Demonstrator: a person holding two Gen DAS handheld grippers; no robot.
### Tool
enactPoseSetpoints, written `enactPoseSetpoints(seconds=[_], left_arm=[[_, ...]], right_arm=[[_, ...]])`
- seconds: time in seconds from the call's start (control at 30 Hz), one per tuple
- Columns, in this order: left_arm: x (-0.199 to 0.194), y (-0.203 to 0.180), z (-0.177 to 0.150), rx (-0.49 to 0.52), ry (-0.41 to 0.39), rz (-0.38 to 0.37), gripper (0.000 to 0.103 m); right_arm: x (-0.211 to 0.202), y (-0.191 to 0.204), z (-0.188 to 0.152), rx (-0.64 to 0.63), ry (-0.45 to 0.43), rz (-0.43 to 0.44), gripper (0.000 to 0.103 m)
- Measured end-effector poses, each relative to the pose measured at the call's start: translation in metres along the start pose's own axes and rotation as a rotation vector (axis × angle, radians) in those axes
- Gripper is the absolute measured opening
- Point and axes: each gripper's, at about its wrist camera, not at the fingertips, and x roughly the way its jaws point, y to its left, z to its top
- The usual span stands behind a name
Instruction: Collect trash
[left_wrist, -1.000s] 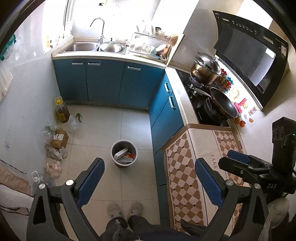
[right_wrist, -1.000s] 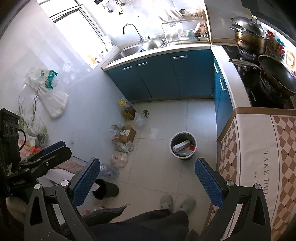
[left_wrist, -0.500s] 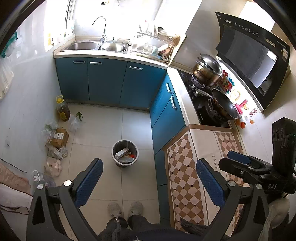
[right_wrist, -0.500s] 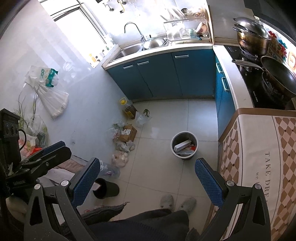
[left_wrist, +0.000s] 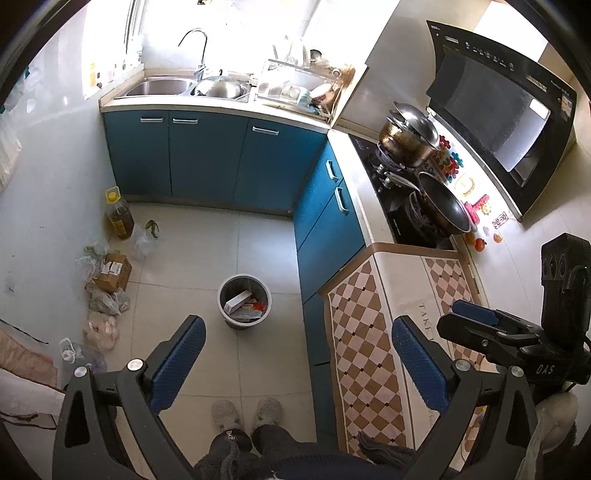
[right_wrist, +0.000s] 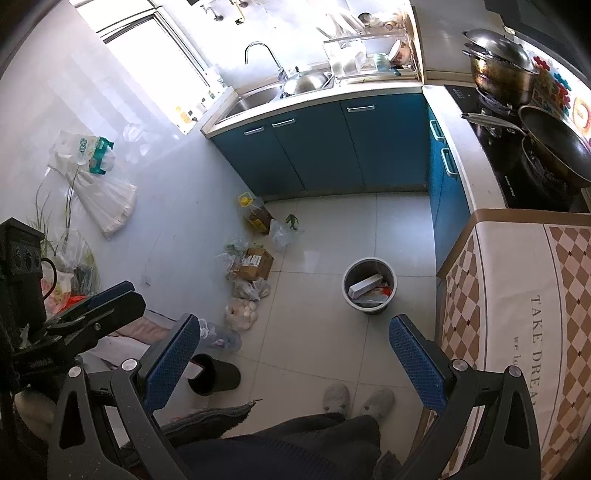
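Grippers: two; left gripper (left_wrist: 297, 360) and right gripper (right_wrist: 291, 356), both jaws spread wide, holding nothing.
Bin: one grey trash bin (left_wrist: 244, 284) on the floor tiles, holding a white box and wrappers.
Litter: one cardboard box (left_wrist: 112, 271) and several plastic bags along the left wall; one oil bottle (left_wrist: 119, 218); one black cup (right_wrist: 214, 374) tipped over.
Room: open tiles between bin and blue cabinets (left_wrist: 207, 158); checkered counter (left_wrist: 369, 332) edges the right.

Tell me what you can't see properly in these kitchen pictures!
- Bottom of the trash bin: both views, the white box and wrappers on top hide it.
- Plastic bags by the wall: right wrist view, contents too small and crumpled to name.
- Window: left wrist view, washed out by glare.
- Black cup lying on the floor: right wrist view, partly behind the right hand-held gripper's finger.
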Motion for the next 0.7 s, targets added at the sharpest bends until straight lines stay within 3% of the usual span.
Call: enactPoseSetpoints(seconds=[0.7], left_arm=[[0.0013, -0.0037, -0.0038, -0.003, 0.006, -0.001, 0.103]], right_arm=[[-0.0024, -0.005, -0.0038, -0.001, 0.006, 0.013, 0.103]])
